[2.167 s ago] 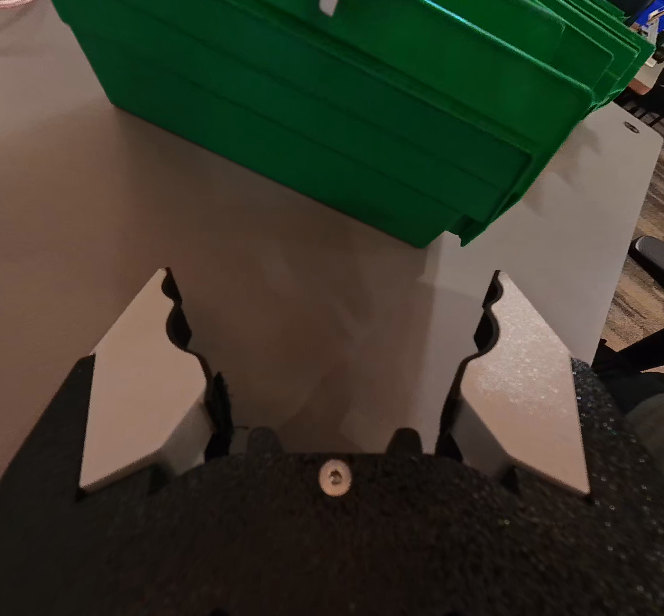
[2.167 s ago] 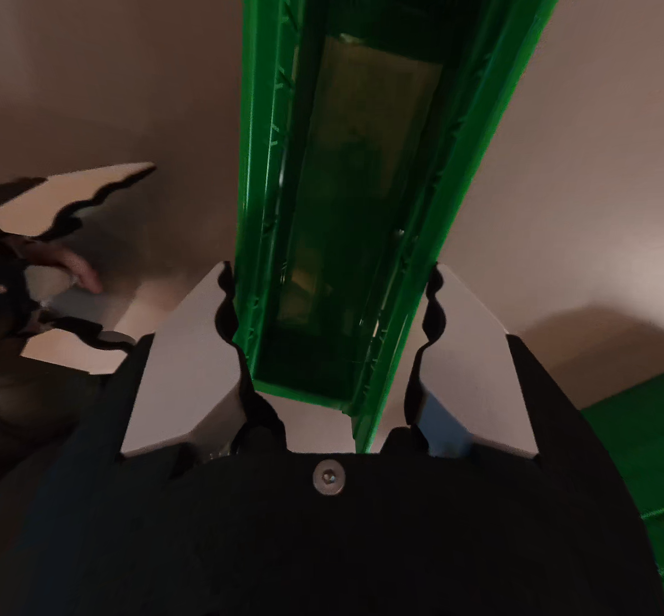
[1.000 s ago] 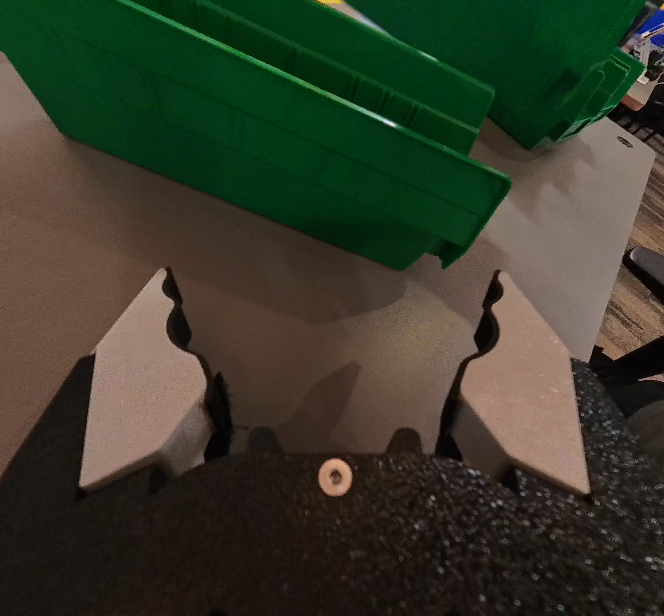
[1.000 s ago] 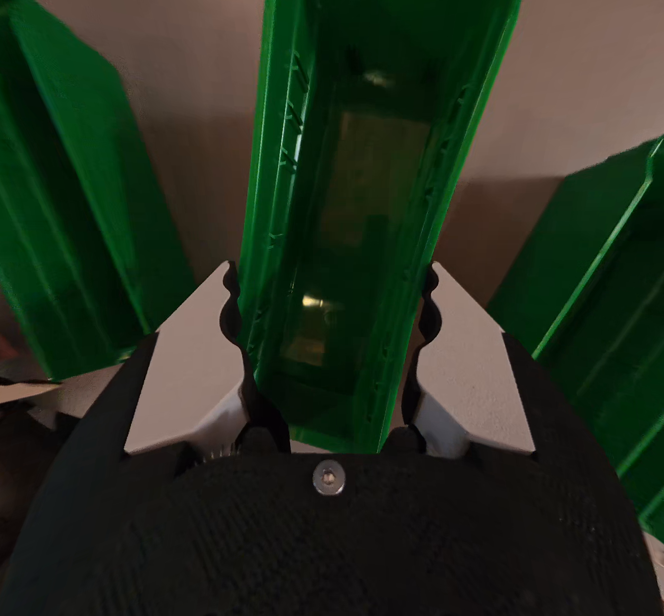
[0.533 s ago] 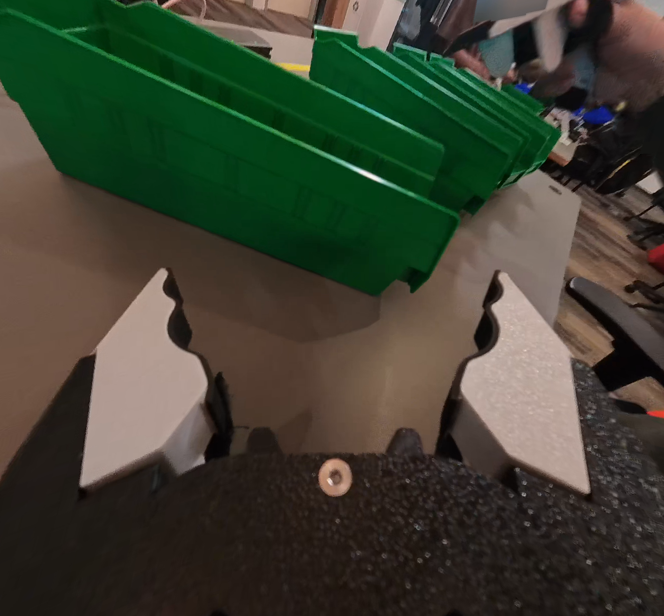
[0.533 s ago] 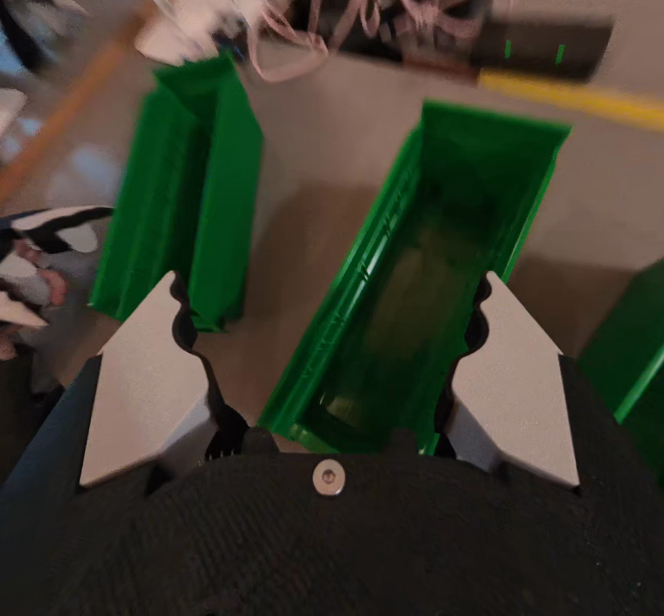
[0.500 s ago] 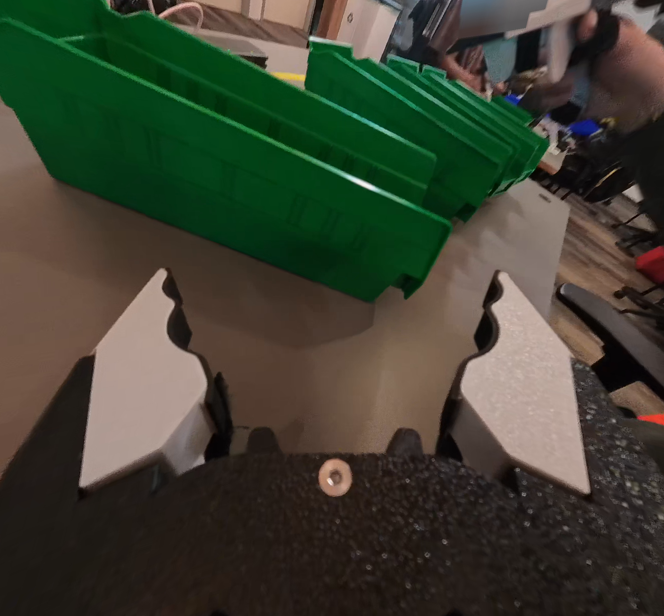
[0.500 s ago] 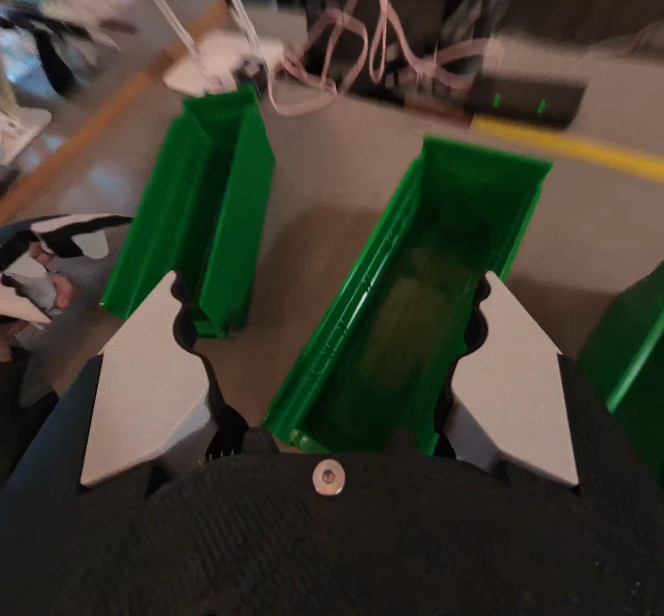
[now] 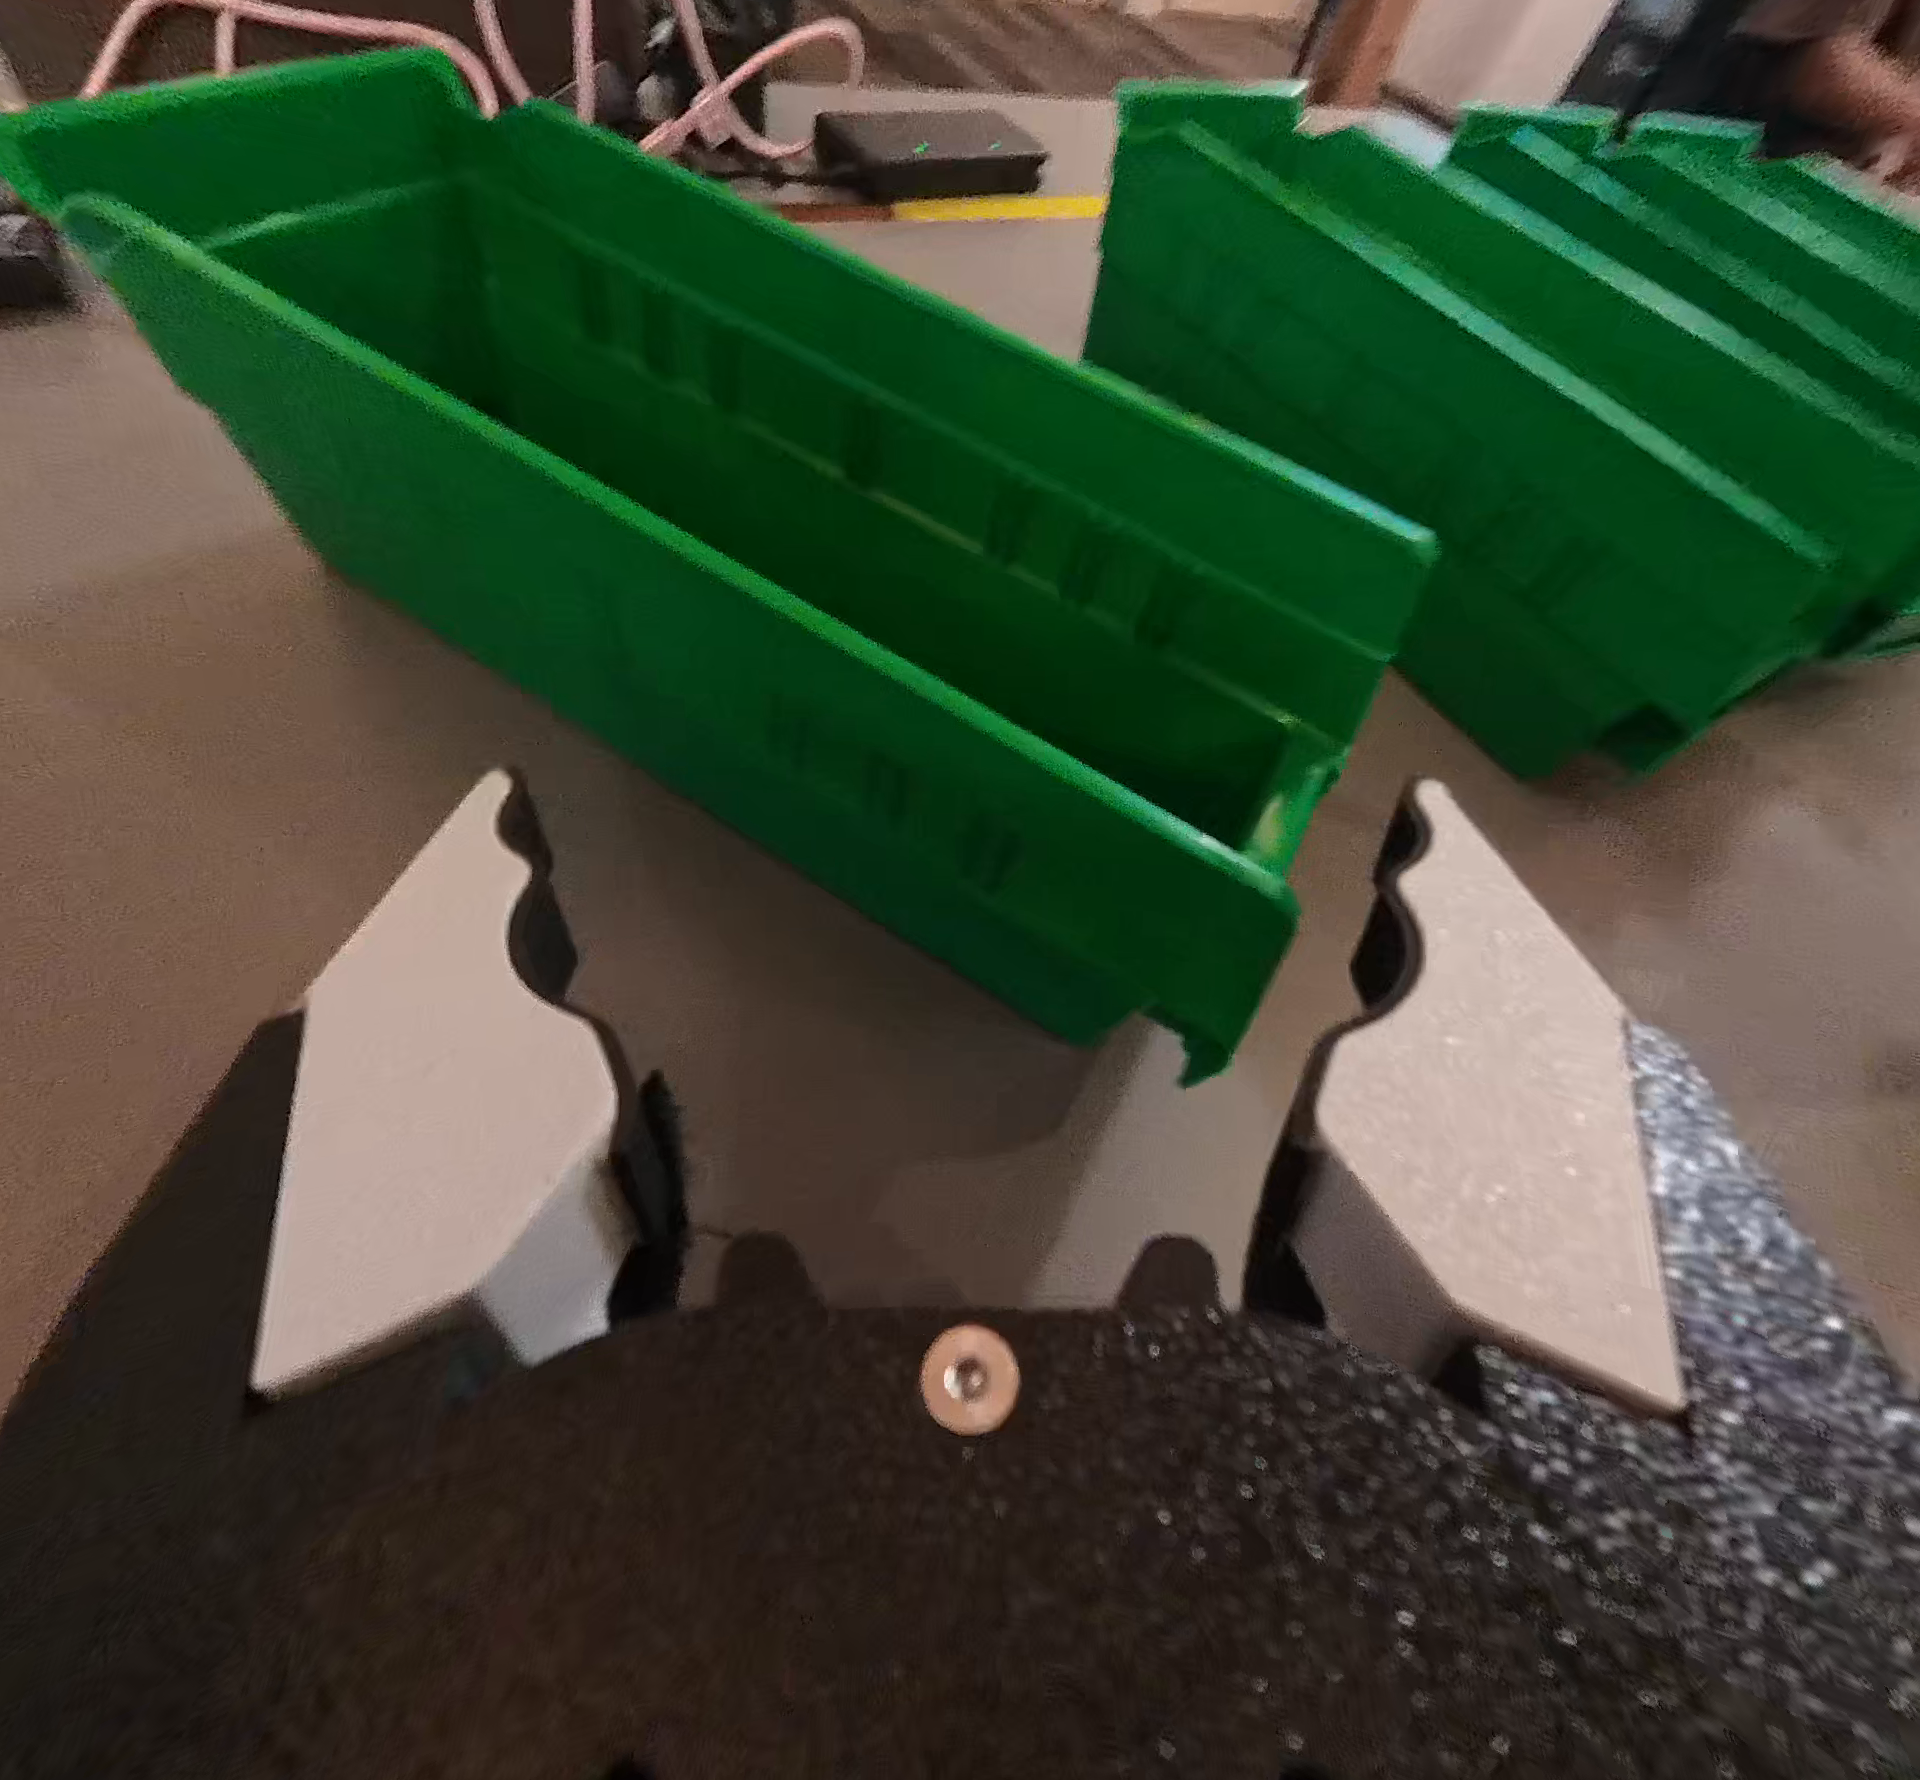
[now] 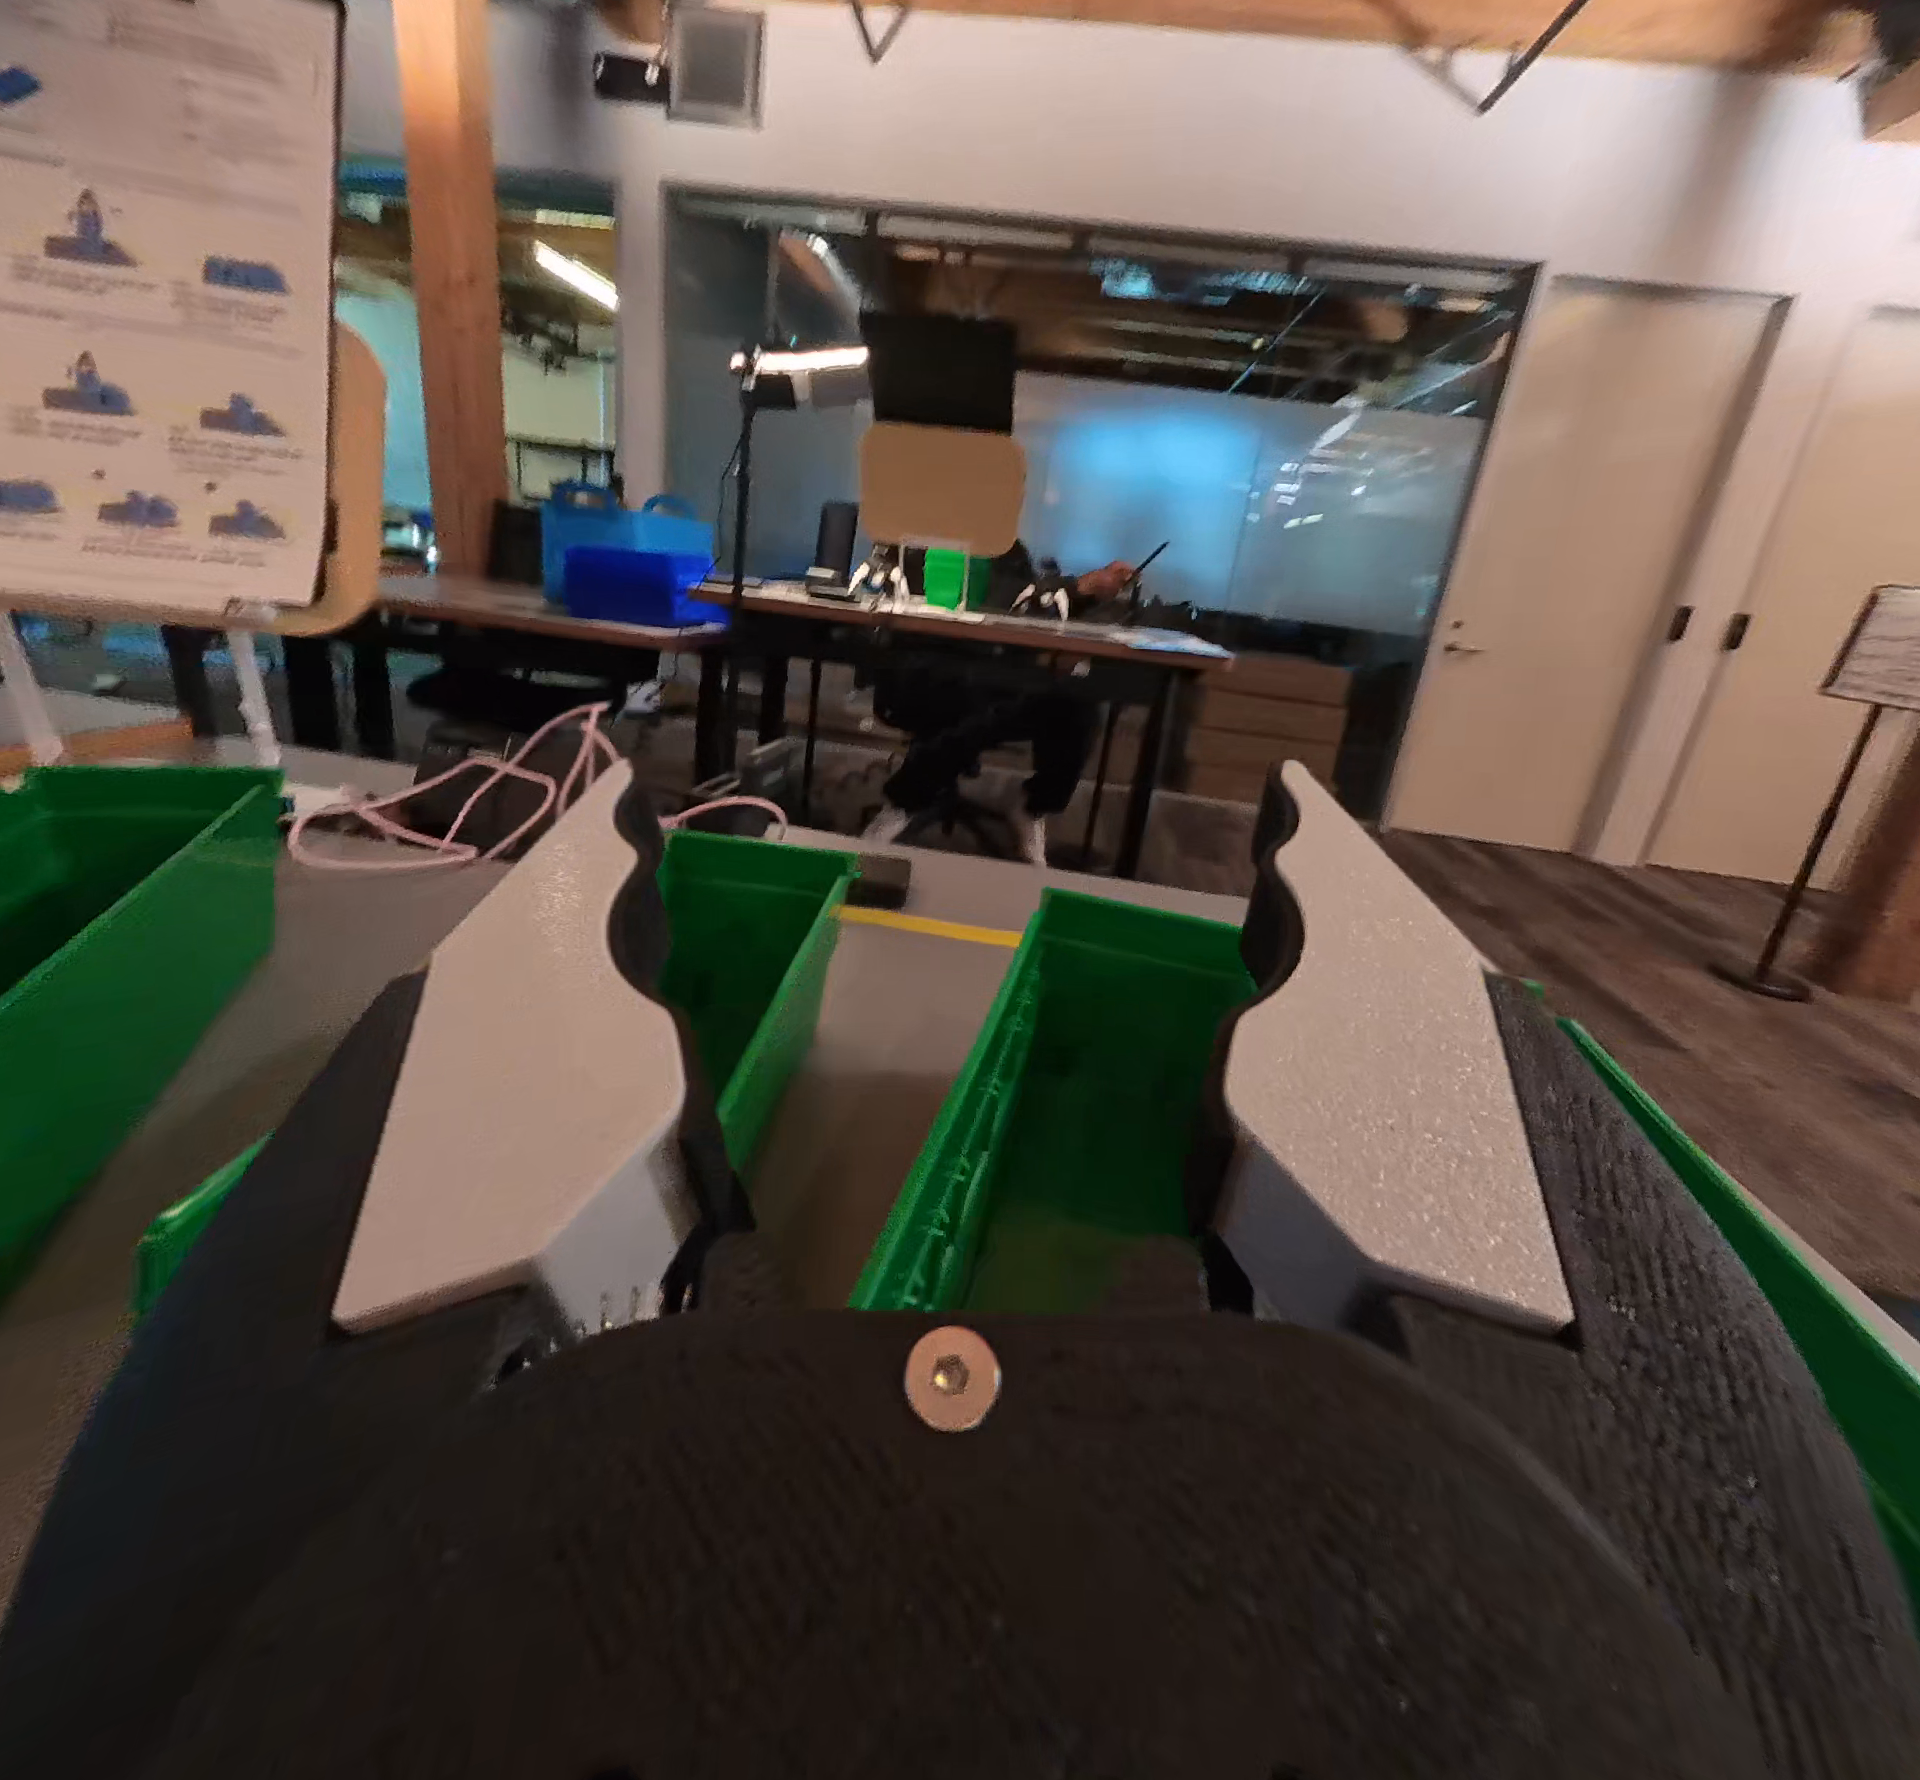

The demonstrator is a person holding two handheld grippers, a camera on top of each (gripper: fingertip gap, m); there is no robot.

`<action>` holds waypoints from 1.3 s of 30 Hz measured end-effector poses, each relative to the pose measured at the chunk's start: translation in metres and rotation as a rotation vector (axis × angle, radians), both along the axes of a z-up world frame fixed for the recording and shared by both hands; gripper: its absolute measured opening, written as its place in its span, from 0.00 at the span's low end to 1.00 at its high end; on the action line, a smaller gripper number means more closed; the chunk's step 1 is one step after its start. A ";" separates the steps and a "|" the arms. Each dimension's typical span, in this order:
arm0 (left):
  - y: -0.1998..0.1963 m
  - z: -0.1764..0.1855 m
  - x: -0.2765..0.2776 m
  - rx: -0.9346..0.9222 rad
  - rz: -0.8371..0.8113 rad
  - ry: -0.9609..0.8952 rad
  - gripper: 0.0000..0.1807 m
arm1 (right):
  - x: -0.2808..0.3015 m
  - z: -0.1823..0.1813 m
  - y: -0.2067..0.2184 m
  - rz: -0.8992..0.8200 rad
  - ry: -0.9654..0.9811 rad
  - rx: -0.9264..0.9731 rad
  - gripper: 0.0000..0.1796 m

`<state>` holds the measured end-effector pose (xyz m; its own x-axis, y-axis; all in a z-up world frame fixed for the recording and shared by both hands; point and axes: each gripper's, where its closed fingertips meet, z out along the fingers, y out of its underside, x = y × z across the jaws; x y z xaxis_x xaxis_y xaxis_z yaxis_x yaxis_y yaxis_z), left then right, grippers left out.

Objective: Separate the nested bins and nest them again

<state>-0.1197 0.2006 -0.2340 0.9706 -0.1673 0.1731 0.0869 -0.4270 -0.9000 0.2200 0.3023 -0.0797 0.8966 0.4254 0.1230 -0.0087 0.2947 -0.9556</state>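
Note:
A single long green bin [image 9: 727, 608] lies open side up on the grey table [image 9: 156, 795]. A nested stack of green bins [image 9: 1558, 483] stands to its right. My left gripper [image 9: 961, 795] is open and empty, low over the table, with the single bin's near corner between its fingers without touching. My right gripper [image 10: 954, 774] is open and empty, raised and pointing level across the room. Below it two green bins stand apart, one on the left [image 10: 748, 961] and one on the right [image 10: 1101, 1065]. Another green bin [image 10: 125, 951] sits far left, and a green wall [image 10: 1714, 1294] shows far right.
Pink cables [image 9: 260, 16] and a black box [image 9: 925, 141] lie at the table's far end, by a yellow tape strip [image 10: 925, 925]. An easel with a printed sheet [image 10: 156, 276] stands at the back left. A person sits at a far desk [image 10: 966, 629]. The floor [image 10: 1662, 951] lies beyond the table's right edge.
My right gripper has let go of the green bin, which now stands on the table, opened, and tilted up and back. My left gripper has moved closer to the single bin's near corner.

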 end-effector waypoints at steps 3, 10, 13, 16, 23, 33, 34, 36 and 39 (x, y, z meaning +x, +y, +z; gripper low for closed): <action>-0.002 -0.010 -0.009 -0.056 0.022 0.005 0.83 | 0.021 -0.003 0.005 -0.030 0.081 0.056 0.60; -0.012 -0.011 -0.063 -0.083 0.143 -0.055 0.73 | 0.046 -0.003 0.014 -0.042 0.138 0.083 0.57; -0.016 -0.011 -0.083 -0.057 0.181 -0.097 0.65 | 0.055 0.004 0.017 -0.109 0.063 0.146 0.55; -0.019 -0.008 -0.090 -0.027 0.165 -0.088 0.59 | 0.054 0.021 0.012 -0.072 0.069 0.201 0.52; -0.039 0.097 -0.056 0.384 0.139 0.073 0.61 | 0.060 0.076 0.001 -0.002 0.048 0.341 0.50; 0.070 0.118 0.145 -0.006 -0.335 -0.048 0.79 | 0.104 0.061 0.022 -0.132 0.079 0.444 0.49; 0.090 0.110 0.151 -0.085 -0.318 -0.014 0.81 | 0.106 0.058 0.026 -0.128 0.095 0.420 0.49; 0.129 0.100 0.164 -0.188 -0.301 0.013 0.85 | 0.108 0.054 0.034 -0.093 0.133 0.367 0.49; 0.165 0.074 0.187 -0.424 -0.279 -0.013 0.88 | 0.107 0.052 0.038 -0.043 0.178 0.320 0.49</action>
